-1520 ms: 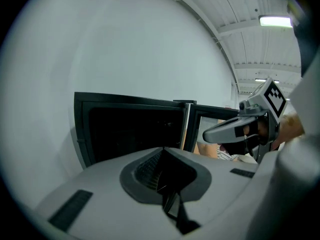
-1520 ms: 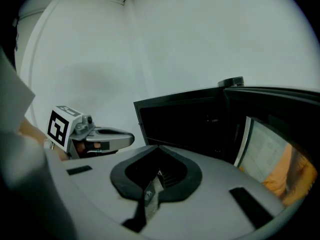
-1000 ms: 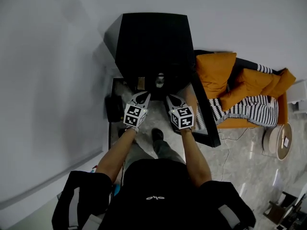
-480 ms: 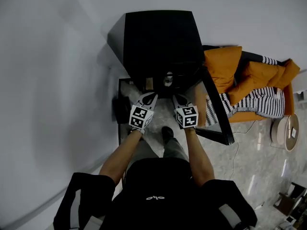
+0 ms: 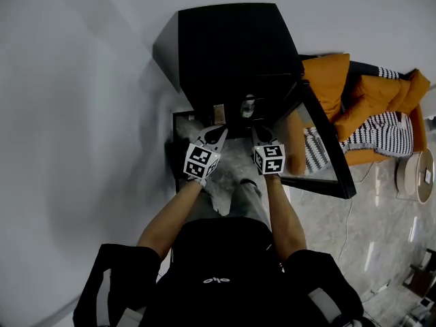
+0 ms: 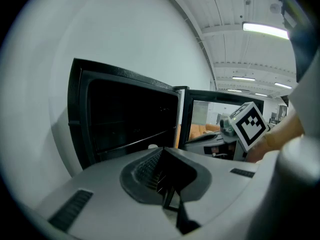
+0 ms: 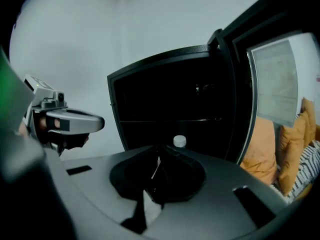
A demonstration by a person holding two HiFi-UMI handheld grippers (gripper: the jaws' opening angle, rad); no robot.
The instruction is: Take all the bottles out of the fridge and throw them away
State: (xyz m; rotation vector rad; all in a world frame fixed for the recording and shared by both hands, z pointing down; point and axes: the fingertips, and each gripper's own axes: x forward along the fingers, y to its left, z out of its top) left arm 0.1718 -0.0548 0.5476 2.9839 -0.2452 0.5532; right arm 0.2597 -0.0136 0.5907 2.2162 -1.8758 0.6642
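A small black fridge (image 5: 228, 46) stands against the white wall with its glass door (image 5: 320, 138) swung open to the right. Low inside it stands a clear bottle (image 5: 247, 105) with a white cap (image 7: 179, 141); a brownish item (image 5: 219, 113) sits to its left. My left gripper (image 5: 219, 131) and right gripper (image 5: 257, 133) are side by side just in front of the opening, both shut and empty. In the left gripper view the closed jaws (image 6: 161, 156) point at the dark shelves, with a white cap (image 6: 153, 146) just showing. The closed right jaws (image 7: 157, 161) point just below the capped bottle.
An orange sofa (image 5: 364, 104) with a striped blanket (image 5: 381, 135) stands right of the open door. A round white stool (image 5: 415, 176) is at the far right. The person's legs (image 5: 231, 196) are on the marble floor below the grippers. The left gripper (image 7: 60, 119) shows in the right gripper view.
Both grippers have sunk and come closer to the fridge opening, staying shut. The head view has shifted, so the fridge and sofa sit higher and further right.
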